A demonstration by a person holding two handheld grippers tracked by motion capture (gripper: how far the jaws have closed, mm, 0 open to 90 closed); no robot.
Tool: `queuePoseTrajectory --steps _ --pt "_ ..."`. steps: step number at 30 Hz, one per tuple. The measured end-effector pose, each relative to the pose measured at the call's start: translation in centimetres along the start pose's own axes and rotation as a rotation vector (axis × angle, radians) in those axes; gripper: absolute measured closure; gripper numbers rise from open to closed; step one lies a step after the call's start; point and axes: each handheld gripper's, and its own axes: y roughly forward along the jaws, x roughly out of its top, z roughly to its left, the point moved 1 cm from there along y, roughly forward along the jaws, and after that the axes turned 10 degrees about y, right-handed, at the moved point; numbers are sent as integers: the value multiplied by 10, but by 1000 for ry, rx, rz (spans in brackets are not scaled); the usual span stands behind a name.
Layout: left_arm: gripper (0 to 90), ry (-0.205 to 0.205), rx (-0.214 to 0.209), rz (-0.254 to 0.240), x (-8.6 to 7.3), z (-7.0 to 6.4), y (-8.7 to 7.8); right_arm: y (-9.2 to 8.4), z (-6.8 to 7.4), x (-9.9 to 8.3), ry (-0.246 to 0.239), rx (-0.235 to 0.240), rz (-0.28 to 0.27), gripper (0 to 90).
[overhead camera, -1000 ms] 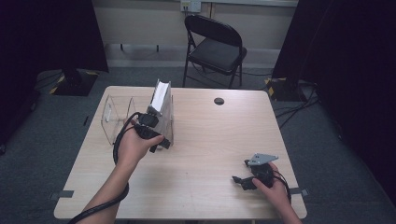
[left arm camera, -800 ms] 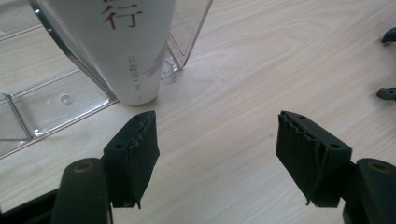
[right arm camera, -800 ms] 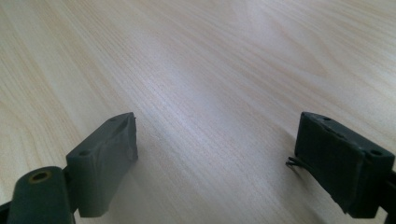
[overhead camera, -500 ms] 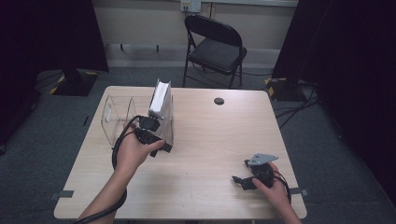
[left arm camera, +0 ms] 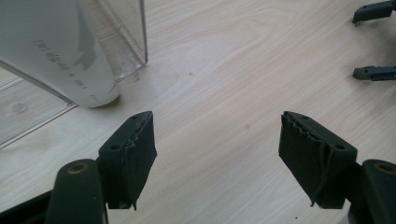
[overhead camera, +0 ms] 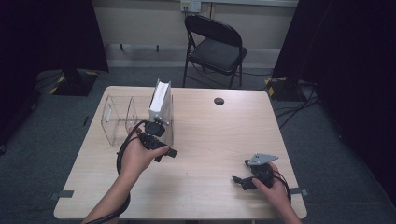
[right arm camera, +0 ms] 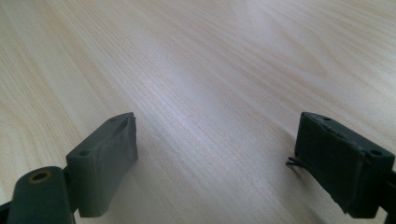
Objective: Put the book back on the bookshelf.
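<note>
Two grippers, both mine, jaws apart and empty: left gripper [overhead camera: 159, 147] just beside the clear rack [overhead camera: 116, 122], right gripper [overhead camera: 250, 177] low over bare table [overhead camera: 215, 140]. White box [overhead camera: 159, 99] stands upright in the rack's end slot. I judge placement done, other slots vacant.

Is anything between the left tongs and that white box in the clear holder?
Nothing visible. The left tongs are open over bare table, and the white box stands just ahead to their left inside the clear holder.

Table [left arm camera: 243, 56]: pale wood-grain top, smooth, soft sheen. Rack [overhead camera: 116, 116]: clear glossy plastic. Box [overhead camera: 159, 99]: matt white. Gripper pads [right arm camera: 105, 149]: matt dark rubber, ridged
</note>
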Motion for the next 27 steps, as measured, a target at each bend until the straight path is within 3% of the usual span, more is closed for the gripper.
queuePoseTrajectory --steps 7,27 --pt "256 28 -21 -2 -1 -7 8 0 0 0 0 0 0 122" --pt "199 59 -65 -18 -6 -19 30 0 0 0 0 0 0 122"
